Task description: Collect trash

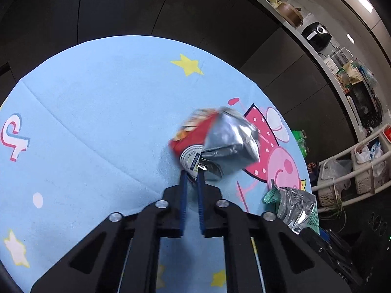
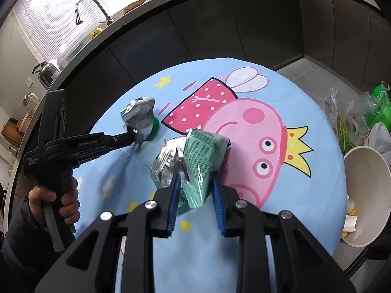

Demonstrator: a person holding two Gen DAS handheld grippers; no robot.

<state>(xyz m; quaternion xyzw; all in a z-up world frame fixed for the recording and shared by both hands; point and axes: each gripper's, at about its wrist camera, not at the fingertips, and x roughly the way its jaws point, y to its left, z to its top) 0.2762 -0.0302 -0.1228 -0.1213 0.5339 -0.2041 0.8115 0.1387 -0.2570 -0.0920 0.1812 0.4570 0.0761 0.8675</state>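
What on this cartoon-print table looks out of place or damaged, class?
Two crumpled, torn-open snack bags: a red one pinched in the left tongs, and a green one between the right tongs. The blue tablecloth also shows a fold crease.

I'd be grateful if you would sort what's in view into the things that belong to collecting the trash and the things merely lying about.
Belongs to the job:
- red snack bag, pinched by the left gripper
- green snack bag, between the right gripper fingers
- white bin beside the table

Just lying about:
- kettle
- faucet
- air fryer
- cartoon tablecloth
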